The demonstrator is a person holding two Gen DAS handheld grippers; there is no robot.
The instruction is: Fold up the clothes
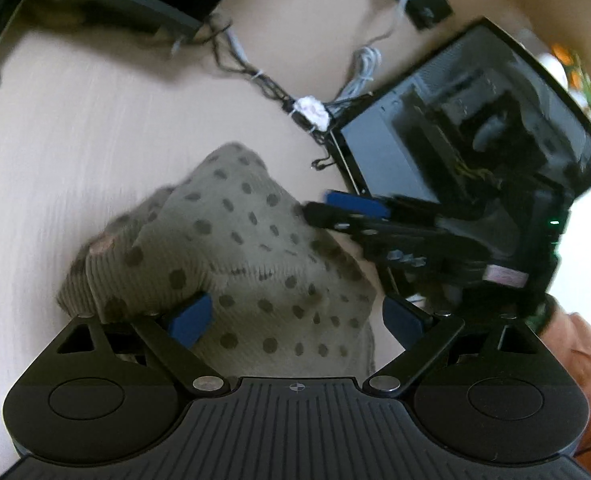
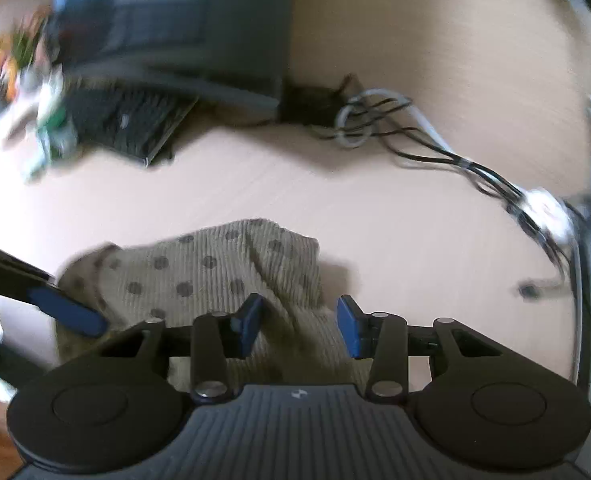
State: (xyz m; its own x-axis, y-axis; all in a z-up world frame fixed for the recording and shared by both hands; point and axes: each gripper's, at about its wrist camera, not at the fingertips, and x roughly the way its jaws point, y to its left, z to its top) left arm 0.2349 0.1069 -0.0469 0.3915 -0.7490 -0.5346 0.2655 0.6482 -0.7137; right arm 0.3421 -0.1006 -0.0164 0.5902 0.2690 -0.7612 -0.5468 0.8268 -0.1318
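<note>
Left wrist view: left claw (image 1: 297, 320) released astride the crumpled beige dotted knit garment (image 1: 231, 240); right claw (image 2: 300, 326) released, cloth between its jaws, on the pale wooden desk (image 2: 415, 232).

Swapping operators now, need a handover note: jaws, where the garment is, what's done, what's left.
Left gripper: jaws open, straddling the near part of the dotted garment, not clamping it.
Right gripper: jaws open, a ridge of the cloth between them, pads not visibly pressing. In the left view its closed-looking tip sits at the garment's far right edge; blurred, so contact is unclear.
Garment: bunched in a rumpled heap on the table, near the cables and the computer case.
Done: no neat fold visible.
Left: get a grip, spread it flat, fold it.
</note>
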